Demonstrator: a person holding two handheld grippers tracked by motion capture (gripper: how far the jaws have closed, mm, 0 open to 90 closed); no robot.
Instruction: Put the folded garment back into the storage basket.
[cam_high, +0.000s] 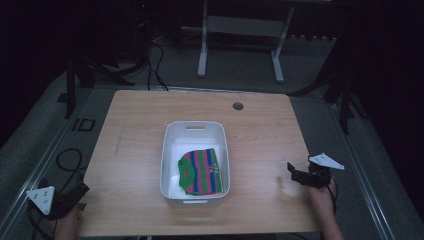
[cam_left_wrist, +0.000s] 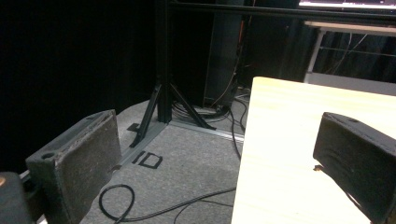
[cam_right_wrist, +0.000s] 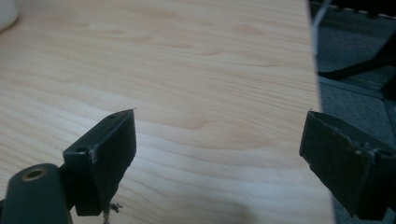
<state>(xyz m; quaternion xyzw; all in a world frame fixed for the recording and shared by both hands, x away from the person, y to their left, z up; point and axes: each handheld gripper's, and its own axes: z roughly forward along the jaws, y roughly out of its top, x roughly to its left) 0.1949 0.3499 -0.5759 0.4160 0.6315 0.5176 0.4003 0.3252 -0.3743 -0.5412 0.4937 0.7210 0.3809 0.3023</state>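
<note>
A small knitted garment with green, pink and blue stripes (cam_high: 200, 171) lies folded in the near half of a white rectangular plastic tub with slot handles (cam_high: 195, 127), which stands at the middle of a light wooden table with rounded corners (cam_high: 135, 125). The far half of the tub's floor is bare. A small round cable hole (cam_high: 238, 106) sits in the tabletop beyond the tub, toward the far edge.

The right gripper (cam_high: 296, 173) is over the near right part of the table, well apart from the tub, held by the person's right hand (cam_high: 321, 192); in the right gripper view its jaws stand wide apart with nothing between them, bare wood grain beneath and the table's edge running past one jaw. The left gripper (cam_high: 80, 190) sits at the near left corner of the table, held by the left hand (cam_high: 67, 220); in the left gripper view its jaws are likewise spread wide and empty, one over the grey carpeted floor (cam_left_wrist: 187, 158), the other over the tabletop. Black cables (cam_left_wrist: 140, 212) loop on that floor, beside a black stand's legs (cam_left_wrist: 163, 107)
</note>
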